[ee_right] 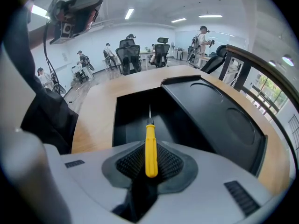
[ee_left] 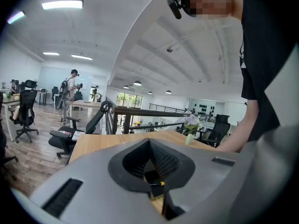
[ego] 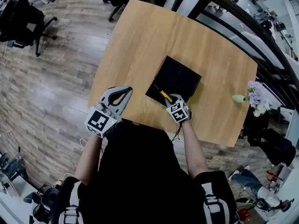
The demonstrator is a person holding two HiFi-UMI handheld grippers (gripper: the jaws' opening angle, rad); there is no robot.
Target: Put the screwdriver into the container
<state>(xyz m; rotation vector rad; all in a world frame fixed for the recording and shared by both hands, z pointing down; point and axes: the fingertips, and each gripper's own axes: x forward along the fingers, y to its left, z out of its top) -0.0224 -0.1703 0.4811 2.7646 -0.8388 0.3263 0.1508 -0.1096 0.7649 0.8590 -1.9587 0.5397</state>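
Note:
A yellow-handled screwdriver [ego: 165, 96] [ee_right: 150, 146] sits in my right gripper [ego: 174, 102] [ee_right: 150, 161], which is shut on the handle. Its thin shaft points forward over the open well of the black container [ego: 174, 77] [ee_right: 135, 108], which lies in the middle of the wooden table [ego: 140, 41]. In the right gripper view, a black lid-like panel [ee_right: 219, 118] with round dents rises at the container's right side. My left gripper [ego: 122, 94] [ee_left: 149, 143] hovers at the table's near-left edge, left of the container, shut with nothing in it.
A small vase of pale flowers [ego: 252, 97] [ee_left: 190, 125] stands near the table's right edge. A dark railing [ego: 243, 22] runs beyond the far right side. Office chairs [ego: 23, 17] stand on the wood floor to the left.

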